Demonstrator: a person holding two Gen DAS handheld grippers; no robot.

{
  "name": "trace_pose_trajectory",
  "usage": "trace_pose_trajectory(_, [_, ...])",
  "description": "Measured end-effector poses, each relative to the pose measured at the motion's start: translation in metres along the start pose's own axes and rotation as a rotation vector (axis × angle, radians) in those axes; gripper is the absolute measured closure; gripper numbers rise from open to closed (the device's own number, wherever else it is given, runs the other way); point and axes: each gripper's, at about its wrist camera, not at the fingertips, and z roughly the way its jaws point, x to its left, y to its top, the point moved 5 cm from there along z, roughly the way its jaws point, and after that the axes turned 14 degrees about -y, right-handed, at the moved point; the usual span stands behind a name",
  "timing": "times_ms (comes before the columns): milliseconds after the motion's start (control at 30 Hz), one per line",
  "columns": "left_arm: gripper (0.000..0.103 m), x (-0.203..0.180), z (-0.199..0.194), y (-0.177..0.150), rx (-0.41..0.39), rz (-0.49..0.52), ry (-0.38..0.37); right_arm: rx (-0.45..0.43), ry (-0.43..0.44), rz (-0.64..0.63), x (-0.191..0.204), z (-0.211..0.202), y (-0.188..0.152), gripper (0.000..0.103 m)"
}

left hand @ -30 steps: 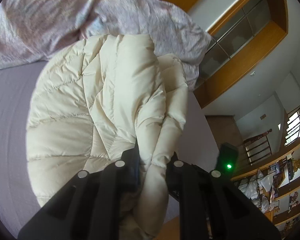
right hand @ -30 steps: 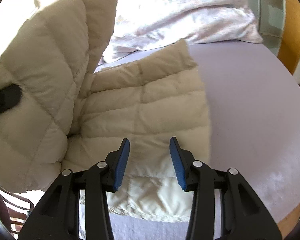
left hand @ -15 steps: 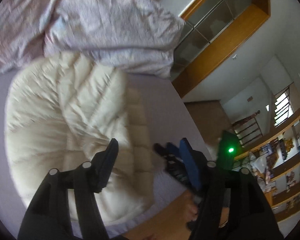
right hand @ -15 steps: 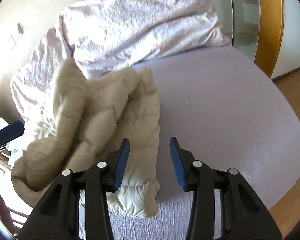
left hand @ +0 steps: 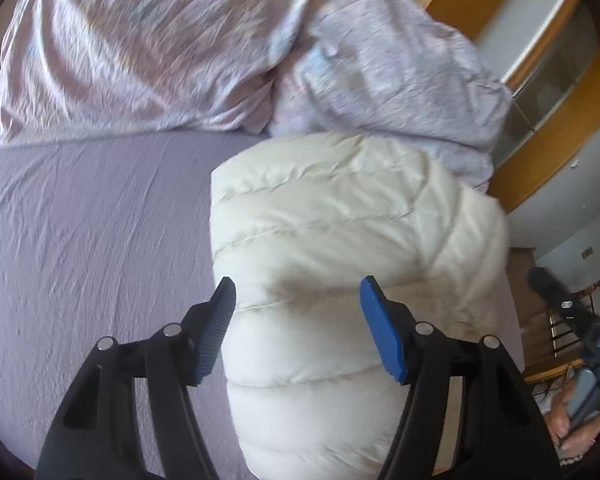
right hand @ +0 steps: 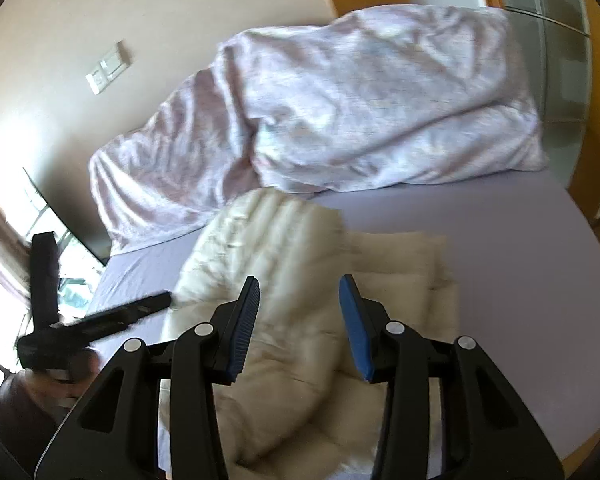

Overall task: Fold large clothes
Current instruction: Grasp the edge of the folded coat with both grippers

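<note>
- The cream puffer jacket point(left hand: 340, 264) lies bunched on the bed point(left hand: 92, 232), just ahead of both claws.
- Left claw point(left hand: 296, 320) and right claw point(right hand: 296, 312) are spread, empty.
- It looks light, soft and slippery; pinch a stitched edge.

**Two wrist cameras over one bed**

The left wrist camera looked down and forward along its open left gripper point(left hand: 296, 328), close above the cream puffer jacket point(left hand: 340, 240), with the lilac bed sheet point(left hand: 92, 220) to its left and the crumpled duvet point(left hand: 160, 52) at the far side. The right wrist camera sat a little farther back, facing the same duvet point(right hand: 360, 112) past the right gripper point(right hand: 298, 326). Both views shared the jacket point(right hand: 284, 248), sheet point(right hand: 520, 232) and duvet. The right view also caught the left gripper point(right hand: 100, 320) at its left edge.
</note>
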Motion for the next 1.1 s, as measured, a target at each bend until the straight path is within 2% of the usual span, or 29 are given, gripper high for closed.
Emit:
trace_pose_trajectory(167, [0.040, 0.004, 0.029, -0.016, 0.061, -0.018, -0.018, 0.020, 0.029, -0.028, 0.026, 0.004, 0.000, 0.059])
trace_pose_trajectory(333, [0.040, -0.016, 0.048, -0.027, 0.083, 0.040, -0.020, 0.035, 0.001, -0.058, 0.035, 0.015, -0.003, 0.059])
trace_pose_trajectory(600, [0.038, -0.031, 0.062, -0.031, 0.099, 0.108, -0.003, 0.116, -0.168, 0.014, -0.012, 0.060, -0.018, 0.061])
trace_pose_trajectory(700, [0.038, -0.036, 0.061, -0.028, 0.094, 0.139, 0.001, 0.142, -0.214, 0.019, -0.025, 0.073, -0.026, 0.067])
trace_pose_trajectory(900, [0.038, -0.049, 0.052, -0.008, 0.034, 0.216, 0.021, 0.152, -0.277, 0.012, -0.039, 0.090, -0.040, 0.070])
trace_pose_trajectory(1100, [0.037, -0.054, 0.063, 0.007, 0.012, 0.250, 0.051, 0.151, -0.293, 0.026, -0.050, 0.100, -0.048, 0.070])
